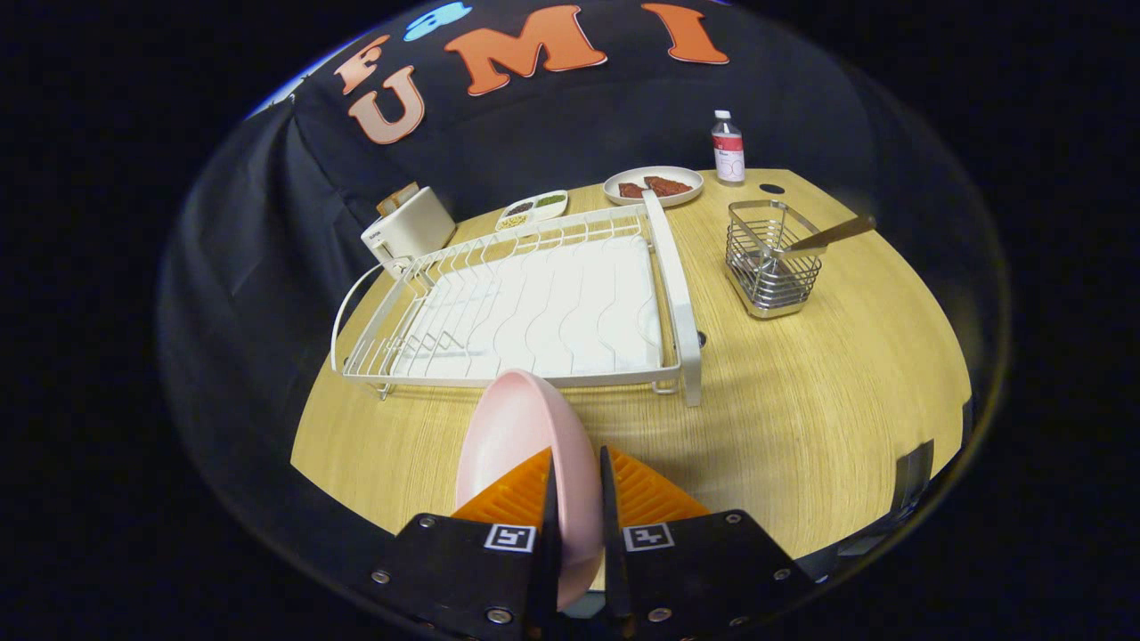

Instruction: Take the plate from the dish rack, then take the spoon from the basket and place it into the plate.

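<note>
1. Pale wood grain covers the round table (802, 427), which carries everything else in the booth.
2. The white wire dish rack (525, 307) lies across the middle of the table, beyond the fingers, with a white drip tray under its wires and no dishes in its slots.
3. The pink plate (521, 441) stands on edge between the two fingers, its rim pinched by them, just on the near side of the rack and above the table.
4. The gripper (577, 490) is clamped on the plate: both fingers press against its rim with only the plate's thickness between them.
5. A white toaster (408, 227) sits at the rack's far left corner.
6. The wire basket (771, 258) stands to the right of the rack, well apart from the fingers; the spoon (833, 234) leans out of it, handle pointing to the right.
7. A white plate of dark food (653, 185) rests past the rack's far end.
8. A divided condiment dish (533, 209) sits beside that plate.
9. A small bottle (728, 148) stands upright at the table's far edge.
</note>
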Action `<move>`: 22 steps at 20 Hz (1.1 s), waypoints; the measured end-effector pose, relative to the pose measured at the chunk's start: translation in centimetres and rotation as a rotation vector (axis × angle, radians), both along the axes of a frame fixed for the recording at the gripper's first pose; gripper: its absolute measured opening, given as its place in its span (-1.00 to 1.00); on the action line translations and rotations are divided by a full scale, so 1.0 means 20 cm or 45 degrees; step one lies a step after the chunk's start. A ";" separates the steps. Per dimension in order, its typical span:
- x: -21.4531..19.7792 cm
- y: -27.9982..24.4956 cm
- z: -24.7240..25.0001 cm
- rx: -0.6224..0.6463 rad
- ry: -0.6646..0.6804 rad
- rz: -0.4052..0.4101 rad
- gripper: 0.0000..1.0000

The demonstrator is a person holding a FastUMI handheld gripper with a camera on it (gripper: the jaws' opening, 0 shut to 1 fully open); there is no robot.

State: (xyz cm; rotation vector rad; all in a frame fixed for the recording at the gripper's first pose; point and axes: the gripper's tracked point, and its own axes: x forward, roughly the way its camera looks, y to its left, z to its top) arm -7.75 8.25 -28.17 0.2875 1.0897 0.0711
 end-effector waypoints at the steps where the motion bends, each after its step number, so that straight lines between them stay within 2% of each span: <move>1: -0.01 -0.01 -0.01 -0.005 0.003 -0.001 -0.55; 7: -0.02 -0.13 -0.14 -0.107 0.029 -0.020 -0.34; 11: -0.02 -0.15 -0.17 -0.089 0.028 -0.039 -0.45; 16: 0.02 -0.22 -0.11 -0.113 -0.083 -0.026 -0.45; 22: 0.18 -0.46 0.05 -0.250 -0.369 -0.046 0.10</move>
